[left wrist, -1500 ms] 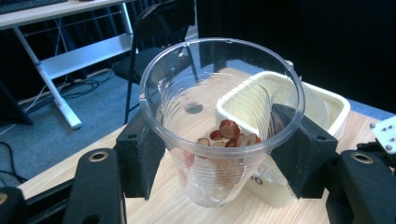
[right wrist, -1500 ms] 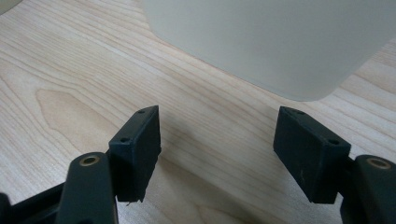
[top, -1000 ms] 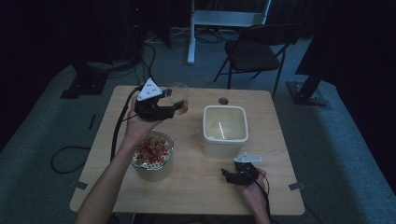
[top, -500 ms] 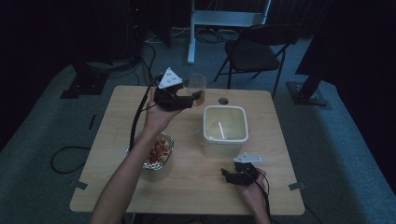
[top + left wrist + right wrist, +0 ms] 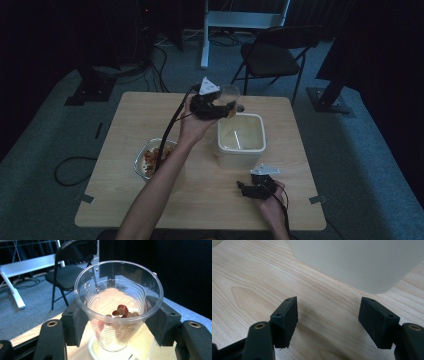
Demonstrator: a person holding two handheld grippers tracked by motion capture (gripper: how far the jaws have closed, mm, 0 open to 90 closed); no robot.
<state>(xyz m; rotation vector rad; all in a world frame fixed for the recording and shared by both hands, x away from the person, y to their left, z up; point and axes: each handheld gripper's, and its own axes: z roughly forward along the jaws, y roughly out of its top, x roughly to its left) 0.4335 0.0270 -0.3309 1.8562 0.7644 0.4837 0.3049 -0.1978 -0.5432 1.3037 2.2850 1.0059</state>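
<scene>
- The left gripper (image 5: 220, 107), clamped on a clear plastic cup (image 5: 117, 307) with a few red beans (image 5: 122, 311) in it, has travelled from above the metal bowl (image 5: 141, 162) toward the table's far side.
- It is now raised at the far left edge of the white square container (image 5: 257, 150).
- The left forearm (image 5: 160, 190) has stretched further forward.

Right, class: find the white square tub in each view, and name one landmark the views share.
High view: white tub right of table centre, below the raised left gripper.
Left gripper view: pale surface below the clear cup, probably the tub.
Right gripper view: tub wall, top.
Shared landmark: wooden table.
</scene>
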